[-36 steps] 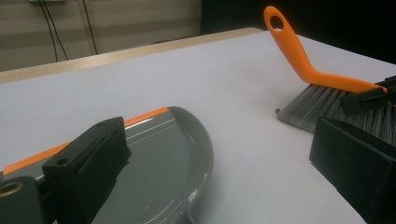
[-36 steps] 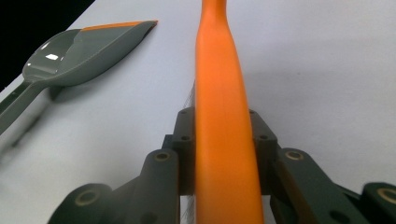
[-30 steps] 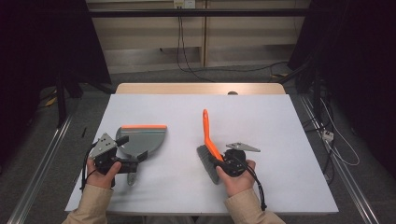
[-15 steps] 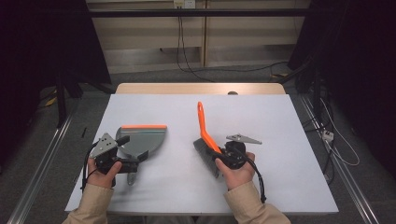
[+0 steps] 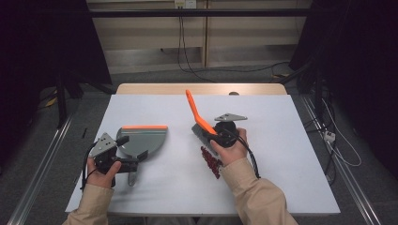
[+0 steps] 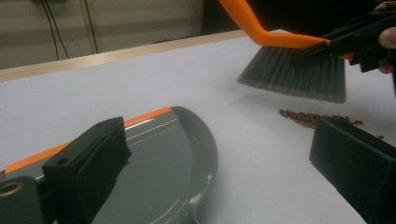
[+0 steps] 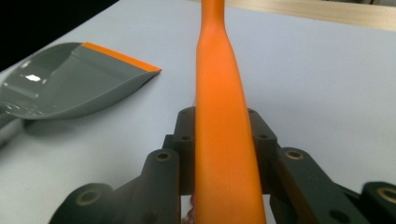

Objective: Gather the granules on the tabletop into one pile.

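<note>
**Desk:** What is seen at the white table [image 5: 291, 154]?

**Photographer:** A hand brush [image 5: 199, 119], orange-handled with grey bristles, is gripped in the right gripper [image 5: 220, 133], whose jaws are clamped on the handle from both sides; in the right gripper view the orange handle [image 7: 222, 121] is seen running straight up between the two black jaws. In the high view the brush is held near the middle of the table, its handle slanting up and away toward the far edge.

**Desk:** And the bristles?

**Photographer:** In the left gripper view the grey bristles [image 6: 299, 77] are shown just above the table top, close over a small scatter of dark red bits [image 6: 308, 117]. In the high view the same red bits [image 5: 211, 161] are seen lying just beside the person's right hand [image 5: 230, 150], on its near side.

**Desk:** The other side?

**Photographer:** A grey dustpan [image 5: 143, 140] with an orange lip is laid flat on the left part of the table, well apart from the red bits. It is held at its handle end by the left gripper [image 5: 124, 161]. How tightly those jaws are closed cannot be told.
</note>
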Tool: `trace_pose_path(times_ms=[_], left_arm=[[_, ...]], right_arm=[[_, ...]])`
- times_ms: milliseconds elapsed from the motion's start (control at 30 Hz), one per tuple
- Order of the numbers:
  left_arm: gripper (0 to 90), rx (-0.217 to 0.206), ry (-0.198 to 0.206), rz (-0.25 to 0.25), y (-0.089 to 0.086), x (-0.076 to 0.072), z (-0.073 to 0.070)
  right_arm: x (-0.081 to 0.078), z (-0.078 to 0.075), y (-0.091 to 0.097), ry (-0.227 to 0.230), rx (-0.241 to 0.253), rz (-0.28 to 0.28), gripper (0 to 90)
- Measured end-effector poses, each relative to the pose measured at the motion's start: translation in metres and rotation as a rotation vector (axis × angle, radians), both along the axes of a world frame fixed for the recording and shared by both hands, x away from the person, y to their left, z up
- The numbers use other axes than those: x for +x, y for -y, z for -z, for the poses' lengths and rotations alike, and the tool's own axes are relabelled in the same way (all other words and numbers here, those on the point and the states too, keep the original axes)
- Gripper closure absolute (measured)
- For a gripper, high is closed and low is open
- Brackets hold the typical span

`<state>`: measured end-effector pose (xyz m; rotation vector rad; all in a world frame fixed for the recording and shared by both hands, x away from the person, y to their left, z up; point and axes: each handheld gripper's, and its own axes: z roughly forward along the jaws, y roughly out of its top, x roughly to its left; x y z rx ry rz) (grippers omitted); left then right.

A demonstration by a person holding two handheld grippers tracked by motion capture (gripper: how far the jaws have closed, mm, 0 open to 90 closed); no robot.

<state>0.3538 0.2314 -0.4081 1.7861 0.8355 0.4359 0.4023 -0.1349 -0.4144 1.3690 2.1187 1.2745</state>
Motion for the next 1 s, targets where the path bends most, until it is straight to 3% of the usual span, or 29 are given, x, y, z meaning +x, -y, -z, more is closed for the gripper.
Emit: trace_pose_path(times_ms=[167,233,367,467,667,1000], left_arm=[[4.1,0.001,-0.003,-0.002,-0.001,0.0,0.0],[4.1,0.003,-0.005,-0.006,-0.002,0.001,0.001],[4.1,0.004,-0.004,-0.008,-0.001,0.001,0.001],[4.1,0.006,-0.007,-0.007,0.0,0.0,0.001],[4.1,0.011,-0.005,-0.009,-0.001,0.0,0.001],[4.1,0.013,-0.004,-0.007,0.001,-0.001,0.001]], right_arm=[[0.017,0.01,-0.001,0.018,-0.047,-0.083,71.7],[0.021,0.016,0.0,0.021,-0.045,-0.126,71.7],[0.022,0.022,0.0,0.061,-0.137,-0.227,71.6],[0.016,0.021,0.003,0.088,-0.179,-0.297,71.7],[0.0,0.023,0.012,0.121,-0.184,-0.394,71.7],[-0.021,0.02,0.021,0.126,-0.202,-0.467,71.7]])
